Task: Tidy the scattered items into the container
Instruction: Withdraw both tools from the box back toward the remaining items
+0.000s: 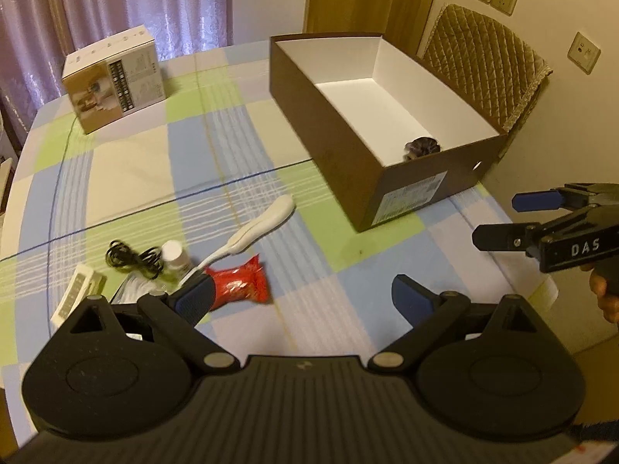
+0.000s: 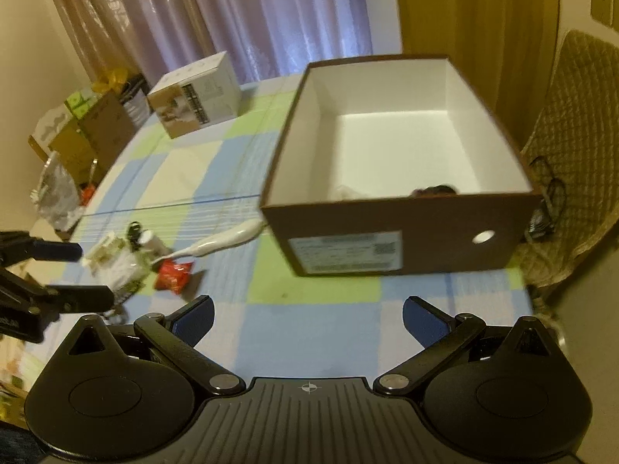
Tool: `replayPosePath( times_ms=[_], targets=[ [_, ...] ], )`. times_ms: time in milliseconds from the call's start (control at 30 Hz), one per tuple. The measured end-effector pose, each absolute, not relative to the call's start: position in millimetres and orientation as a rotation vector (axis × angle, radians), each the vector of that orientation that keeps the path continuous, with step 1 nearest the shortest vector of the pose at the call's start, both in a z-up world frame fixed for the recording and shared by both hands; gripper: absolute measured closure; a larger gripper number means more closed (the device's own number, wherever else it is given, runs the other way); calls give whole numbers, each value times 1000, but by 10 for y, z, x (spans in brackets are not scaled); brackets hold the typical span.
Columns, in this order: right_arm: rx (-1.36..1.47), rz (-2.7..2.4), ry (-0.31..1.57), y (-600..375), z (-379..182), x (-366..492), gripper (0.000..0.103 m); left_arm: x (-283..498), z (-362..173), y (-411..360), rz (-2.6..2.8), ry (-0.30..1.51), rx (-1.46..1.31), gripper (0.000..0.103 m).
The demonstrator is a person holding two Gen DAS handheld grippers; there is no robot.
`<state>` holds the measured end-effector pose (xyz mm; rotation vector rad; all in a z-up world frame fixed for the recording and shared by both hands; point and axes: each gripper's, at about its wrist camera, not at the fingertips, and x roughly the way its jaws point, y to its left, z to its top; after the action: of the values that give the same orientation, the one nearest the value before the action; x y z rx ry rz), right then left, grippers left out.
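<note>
The brown shoebox [image 1: 329, 127] [image 2: 445, 239] stands open at the right of the checked table, with a small dark item [image 1: 421, 146] [image 2: 437, 190] in its near corner. Scattered at the left lie a red packet [image 1: 240, 284] [image 2: 174, 274], a white brush-like handle [image 1: 263, 228] [image 2: 228, 237], a small white bottle [image 1: 176, 257], a black cable [image 1: 131, 259] and a white remote-like piece [image 1: 75, 297]. My left gripper [image 1: 301, 299] [image 2: 96, 272] is open, its left finger beside the red packet. My right gripper [image 2: 309, 317] [image 1: 495, 218] is open and empty in front of the box.
A printed carton [image 1: 112, 77] [image 2: 197, 100] sits at the table's far left. A chair with a quilted cover [image 1: 487, 62] [image 2: 572, 135] stands behind the shoebox by the wall. Cardboard boxes [image 2: 89, 131] are stacked off the table's left edge. Curtains hang behind.
</note>
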<state>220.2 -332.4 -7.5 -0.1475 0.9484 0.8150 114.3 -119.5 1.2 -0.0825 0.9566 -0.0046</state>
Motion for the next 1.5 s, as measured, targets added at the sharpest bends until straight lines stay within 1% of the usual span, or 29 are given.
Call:
replayPosePath(
  times_ms=[300, 867, 1233, 1500],
  targets=[
    [-160, 876, 1024, -2964, -277, 1904, 2, 770, -87, -782, 68, 965, -92, 8],
    [-249, 942, 1032, -2282, -435, 1496, 2, 335, -156, -206, 148, 973, -121, 8],
    [-276, 942, 1031, -2007, -540, 1365, 2, 252, -289, 60, 159, 996, -129, 8],
    [-280, 892, 1039, -1929, -685, 1408, 2, 340, -521, 98, 62, 983, -62, 12]
  ],
)
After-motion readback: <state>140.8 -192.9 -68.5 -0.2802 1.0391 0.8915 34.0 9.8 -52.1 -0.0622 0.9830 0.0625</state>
